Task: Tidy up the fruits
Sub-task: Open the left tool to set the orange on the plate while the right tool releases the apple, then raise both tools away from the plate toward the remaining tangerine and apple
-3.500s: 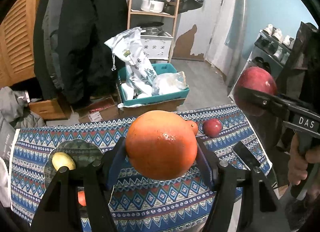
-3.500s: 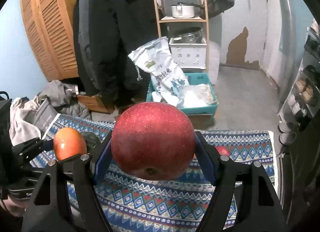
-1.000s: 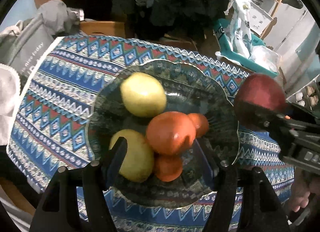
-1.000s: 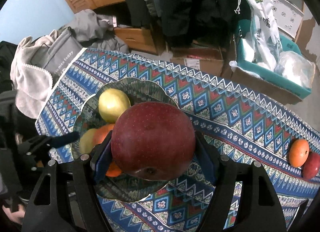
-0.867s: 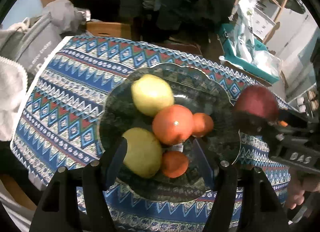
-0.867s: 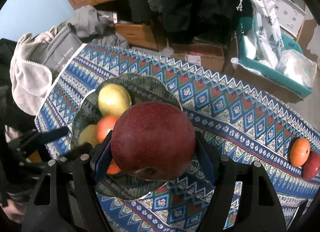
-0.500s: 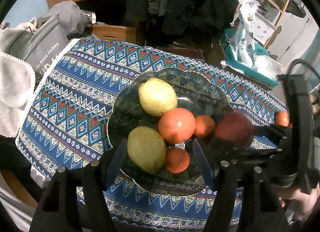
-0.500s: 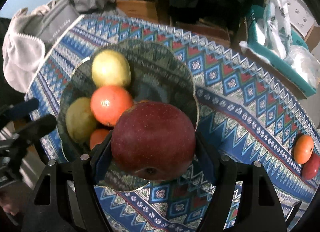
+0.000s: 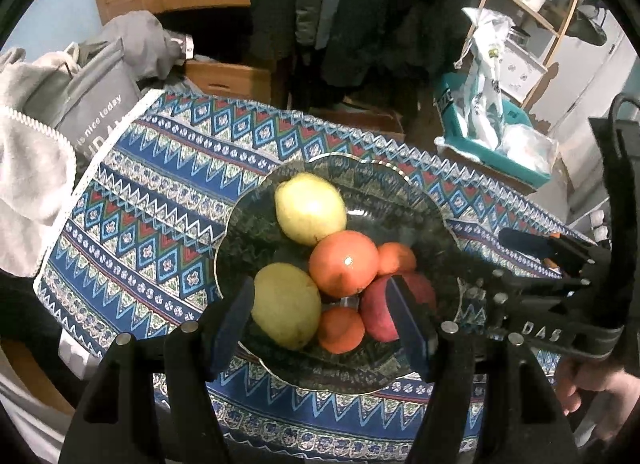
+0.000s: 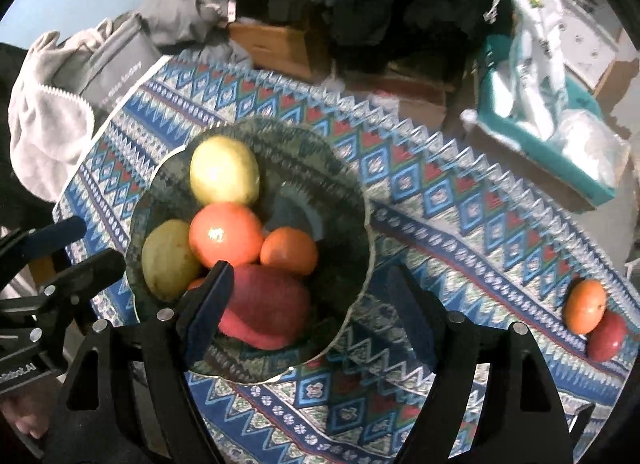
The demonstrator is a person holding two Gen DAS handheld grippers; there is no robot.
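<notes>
- Right claw hangs over the near right part of the bowl, its jaws spreading apart, pads clear of the fruit.
- Between those jaws, lower down, the red apple lies in the bowl; the left pad overlaps its left side in the right wrist view, and whether it touches I cannot tell.
- Left claw hovers above the near side of the bowl with its jaws apart and nothing gripped; 1 pear, 1 small orange and the red apple show in the gap below.
- In the bowl lie 6 fruits: 2 yellow-green pears, 1 far and 1 near left; 1 large orange in the middle, touching both; 1 smaller orange just right of it; another small orange at the near edge, between the near pear and the apple; and the apple itself.
- Bowl is dark green with a wavy rim, standing on a blue patterned tablecloth.
- Far right on the cloth, well apart from the bowl, 1 orange and 1 small red apple touch each other.
- A hand grips the right claw's handle at the right edge of the left wrist view.
- Beyond the table sit a grey bag, dark coats and a teal box.
</notes>
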